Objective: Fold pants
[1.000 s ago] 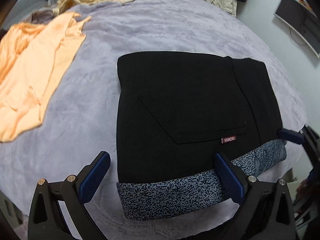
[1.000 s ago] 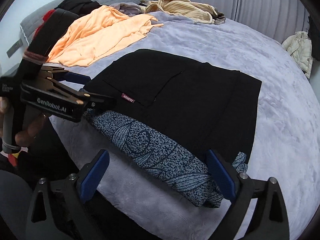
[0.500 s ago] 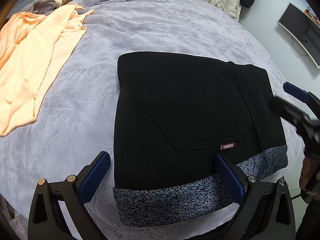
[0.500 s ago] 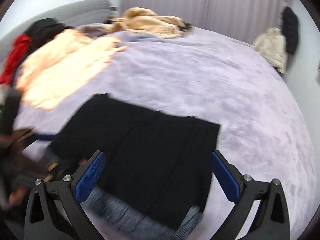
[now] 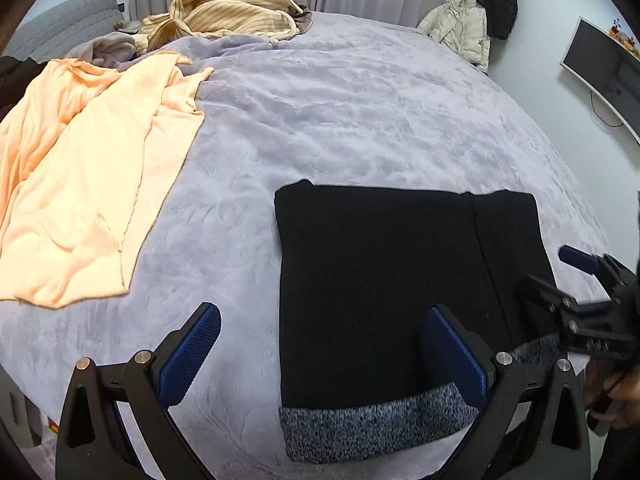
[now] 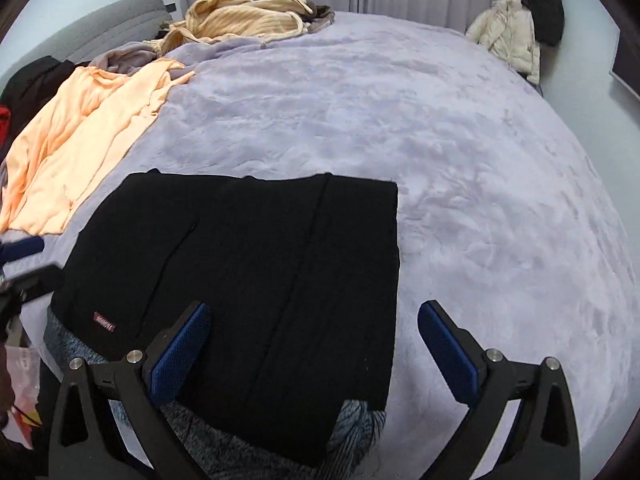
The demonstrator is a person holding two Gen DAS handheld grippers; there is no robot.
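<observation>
Left wrist view: the left tongs (image 5: 320, 354) gape empty above the black pants (image 5: 384, 276), folded flat on the lavender bed (image 5: 360, 112); right wrist view: the right tongs (image 6: 314, 350) likewise splayed, holding nothing; folding looks finished; next, perhaps tuck the speckled lining (image 6: 68, 342).

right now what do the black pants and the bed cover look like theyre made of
Black pants: matte, thick woven or knit fabric, with a speckled blue-grey fleecy-looking lining along the near edge. Bed cover: lavender plush, probably fleece or velvet; its soft sheen and brushed nap marks suggest so.
</observation>
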